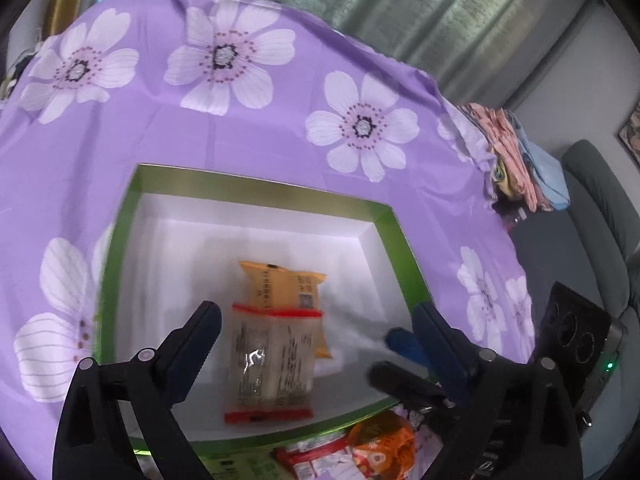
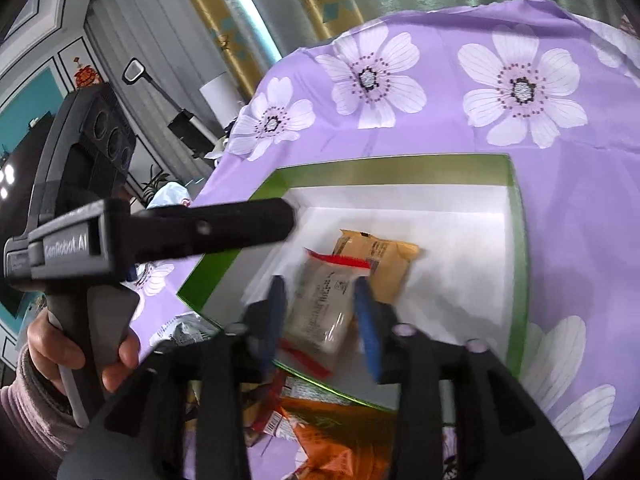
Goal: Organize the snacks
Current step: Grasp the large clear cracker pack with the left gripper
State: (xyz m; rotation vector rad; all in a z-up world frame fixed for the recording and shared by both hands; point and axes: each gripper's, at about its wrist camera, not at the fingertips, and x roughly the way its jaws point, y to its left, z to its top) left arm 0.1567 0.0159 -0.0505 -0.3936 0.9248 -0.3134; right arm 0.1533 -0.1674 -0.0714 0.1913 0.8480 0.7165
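A green-rimmed box with a white inside sits on the purple flowered cloth. In it lie a yellow snack packet and, partly on top of it, a clear packet with red ends. My left gripper is open above the box, its fingers either side of the clear packet, empty. My right gripper is open just above the clear packet, fingers astride it; the yellow packet lies behind. Contact is blurred.
Loose snacks lie in front of the box: an orange packet and red-and-white packets, also in the right wrist view. Folded clothes and a grey sofa stand beyond the table's right edge.
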